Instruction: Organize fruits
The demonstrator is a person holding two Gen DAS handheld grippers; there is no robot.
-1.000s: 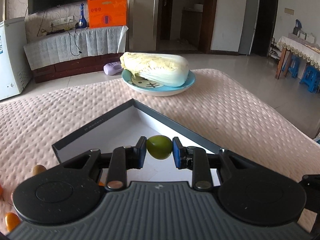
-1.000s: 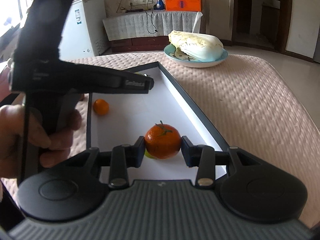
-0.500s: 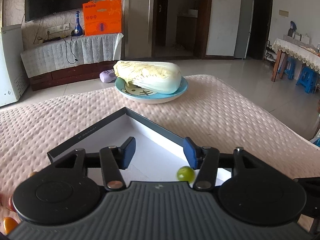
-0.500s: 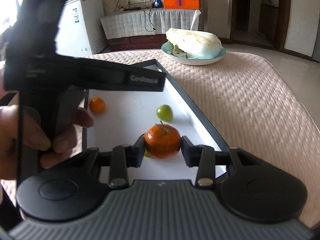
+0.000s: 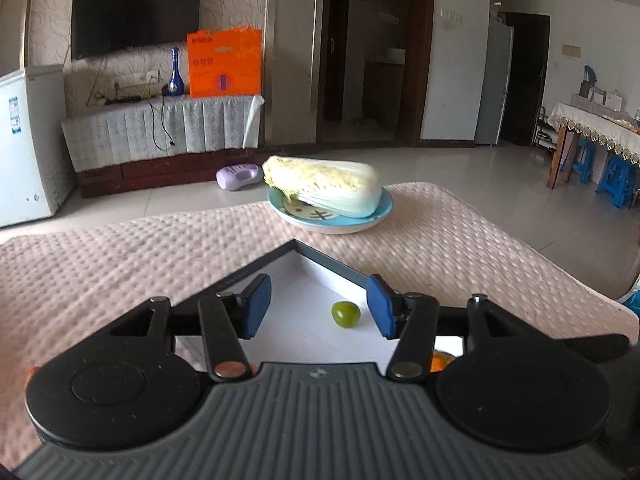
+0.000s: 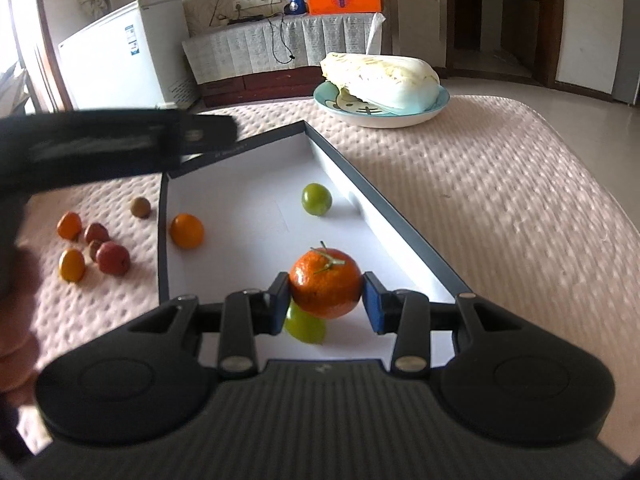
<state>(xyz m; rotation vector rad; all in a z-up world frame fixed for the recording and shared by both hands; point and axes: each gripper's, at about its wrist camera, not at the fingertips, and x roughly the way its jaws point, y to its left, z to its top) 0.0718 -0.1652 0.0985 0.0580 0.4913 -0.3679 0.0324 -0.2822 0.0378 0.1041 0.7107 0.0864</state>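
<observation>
Over the shallow white tray on the pink padded cloth, we are sorting fruit. Left of the tray, six small loose fruits are waiting on the cloth. Our left gripper, jaws just parted and empty, is hovering above the green fruit lying in the tray. Our right gripper is clamping a stemmed mandarin over the tray's near end. Released from here, it could land on the second green fruit directly beneath and roll. The tray also holds a small orange fruit. Beyond the tray, a blue plate is carrying a cabbage.
</observation>
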